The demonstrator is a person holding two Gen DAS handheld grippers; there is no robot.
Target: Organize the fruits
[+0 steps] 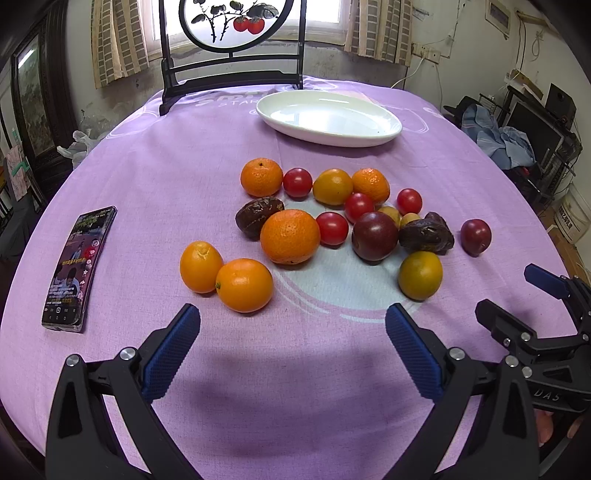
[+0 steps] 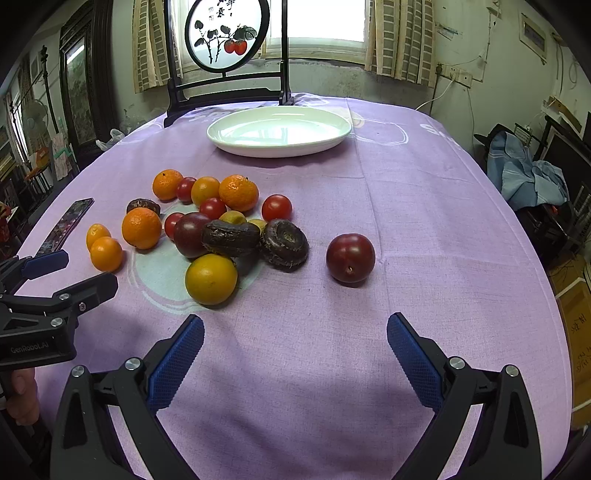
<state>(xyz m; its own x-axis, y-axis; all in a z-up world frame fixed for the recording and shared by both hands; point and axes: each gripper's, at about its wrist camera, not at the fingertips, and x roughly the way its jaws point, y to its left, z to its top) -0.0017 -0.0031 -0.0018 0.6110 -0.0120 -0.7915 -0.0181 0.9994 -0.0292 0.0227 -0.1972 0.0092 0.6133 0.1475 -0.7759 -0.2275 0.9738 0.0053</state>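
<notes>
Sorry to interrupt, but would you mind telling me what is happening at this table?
A person holds two grippers over a purple tablecloth. The left gripper and right gripper are both open and hold nothing. A pile of fruit lies loose, one plum apart. The white plate behind is empty, so no fruit is on it yet.

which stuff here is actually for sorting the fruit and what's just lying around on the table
For the job:
- pile of fruit on the purple cloth
- lone plum apart from the pile
- white plate, nothing in it
- left gripper and right gripper, jaws open

Just lying about:
- phone
- round painted screen on its stand
</notes>
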